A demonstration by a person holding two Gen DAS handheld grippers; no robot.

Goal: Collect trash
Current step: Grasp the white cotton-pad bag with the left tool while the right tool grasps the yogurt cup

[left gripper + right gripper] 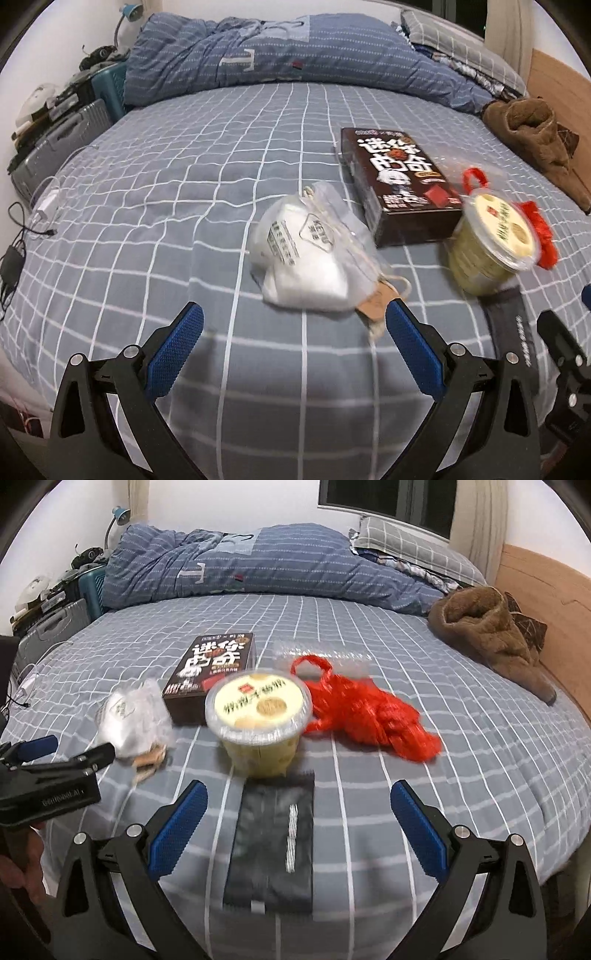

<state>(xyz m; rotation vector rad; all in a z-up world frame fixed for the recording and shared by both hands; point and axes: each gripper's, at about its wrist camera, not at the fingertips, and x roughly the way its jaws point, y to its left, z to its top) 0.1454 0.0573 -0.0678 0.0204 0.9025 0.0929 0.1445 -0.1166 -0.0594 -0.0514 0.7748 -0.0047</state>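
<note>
Dim, perhaps motion-blurred, fisheye-warped edges

On the bed (461,757), a cup (258,720) stands in the middle. A flat packet (273,849) lies just in front of it. A box (212,672) lies behind the cup, to its left. A bagged mask (133,716) lies left of the box. A plastic bag (369,712) lies right of the cup. A blanket (258,561) is piled at the far end.

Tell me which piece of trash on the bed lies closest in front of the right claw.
The flat black packet, lying directly between the open right claw fingers. The yellow cup, red bag, brown box and bagged mask lie farther off.
</note>
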